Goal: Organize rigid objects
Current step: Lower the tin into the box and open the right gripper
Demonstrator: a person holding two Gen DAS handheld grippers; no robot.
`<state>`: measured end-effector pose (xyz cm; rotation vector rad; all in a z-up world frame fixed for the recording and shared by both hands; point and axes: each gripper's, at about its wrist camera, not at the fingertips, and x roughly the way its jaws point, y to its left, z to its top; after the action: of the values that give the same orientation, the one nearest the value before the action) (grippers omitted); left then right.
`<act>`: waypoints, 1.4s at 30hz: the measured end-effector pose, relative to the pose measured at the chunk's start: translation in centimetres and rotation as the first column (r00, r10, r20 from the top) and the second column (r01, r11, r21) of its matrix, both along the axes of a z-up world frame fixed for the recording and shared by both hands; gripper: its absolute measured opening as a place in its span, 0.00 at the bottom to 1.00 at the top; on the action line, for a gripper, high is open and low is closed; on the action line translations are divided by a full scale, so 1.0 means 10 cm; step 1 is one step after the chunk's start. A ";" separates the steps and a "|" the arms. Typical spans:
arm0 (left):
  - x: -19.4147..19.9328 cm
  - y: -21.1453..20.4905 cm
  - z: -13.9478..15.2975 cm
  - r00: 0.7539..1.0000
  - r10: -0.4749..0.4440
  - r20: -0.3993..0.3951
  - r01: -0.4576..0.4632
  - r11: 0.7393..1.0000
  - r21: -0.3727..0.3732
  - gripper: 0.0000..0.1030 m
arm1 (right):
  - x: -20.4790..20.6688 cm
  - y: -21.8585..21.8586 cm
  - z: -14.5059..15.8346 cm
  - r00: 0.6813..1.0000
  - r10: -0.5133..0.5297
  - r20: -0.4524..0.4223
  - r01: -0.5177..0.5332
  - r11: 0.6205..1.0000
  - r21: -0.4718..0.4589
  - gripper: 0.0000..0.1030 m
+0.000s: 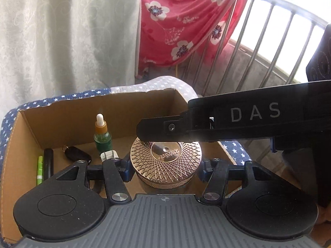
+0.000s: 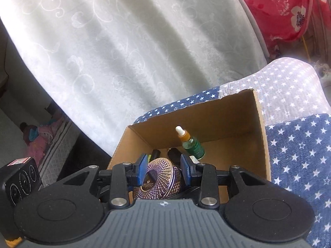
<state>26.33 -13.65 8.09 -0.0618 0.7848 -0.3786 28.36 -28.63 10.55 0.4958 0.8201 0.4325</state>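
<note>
The round gold tin (image 1: pixel 165 163) with a fine lattice-embossed lid and a smooth centre medallion sits over the floor of the open cardboard box (image 1: pixel 62 122). The left gripper (image 1: pixel 165 166) pinches it by its sides, blue pads against the rim. The right gripper (image 2: pixel 163 172) also clamps the same tin, its blue pads (image 2: pixel 142 170) pressed on opposite edges, with the tin tilted in that view; in the left view its black finger reaches across the lid's top from the right.

Behind the tin stands a small green glass dropper bottle (image 1: pixel 102 137) with an amber collar and a white rubber bulb, upright near the back wall. To its left lie a dark oval key fob (image 1: pixel 77 155) with a metal ring, a matte black cylinder (image 1: pixel 48 165) and a thin bright-green stick (image 1: pixel 39 170), side by side along the left wall. A small white block (image 1: pixel 108 155) shows just beside the bottle's foot.

The box is plain corrugated brown, with a ragged torn rim. It rests on a soft, padded surface covered in blue cloth with white stars (image 2: pixel 298 155), with a paler starred patch towards the far end. Beyond hangs a cream curtain (image 1: pixel 62 31) with a raised scroll pattern, a red floral cloth (image 1: pixel 182 24) draped over a metal railing (image 1: pixel 258 45), and bright daylight behind the bars.
</note>
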 end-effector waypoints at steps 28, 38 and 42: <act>1.13 0.01 -0.47 0.920 0.218 -0.326 -0.224 0.974 0.020 0.59 | 1.19 -0.01 -0.58 0.993 0.073 -0.096 -0.078 0.996 -0.046 0.37; 0.95 0.04 -0.29 0.947 0.212 -0.243 -0.221 0.975 -0.011 0.60 | 1.04 -0.15 -0.46 0.998 0.045 -0.052 -0.044 0.999 0.031 0.37; 0.66 0.06 -0.08 0.966 0.165 -0.198 -0.178 0.983 -0.052 0.66 | 0.77 -0.29 -0.28 1.000 0.006 -0.003 -0.005 0.994 0.108 0.37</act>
<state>32.88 -13.06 7.29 -0.2328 0.9503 -0.2369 36.07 -31.53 7.77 0.5950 0.8040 0.4832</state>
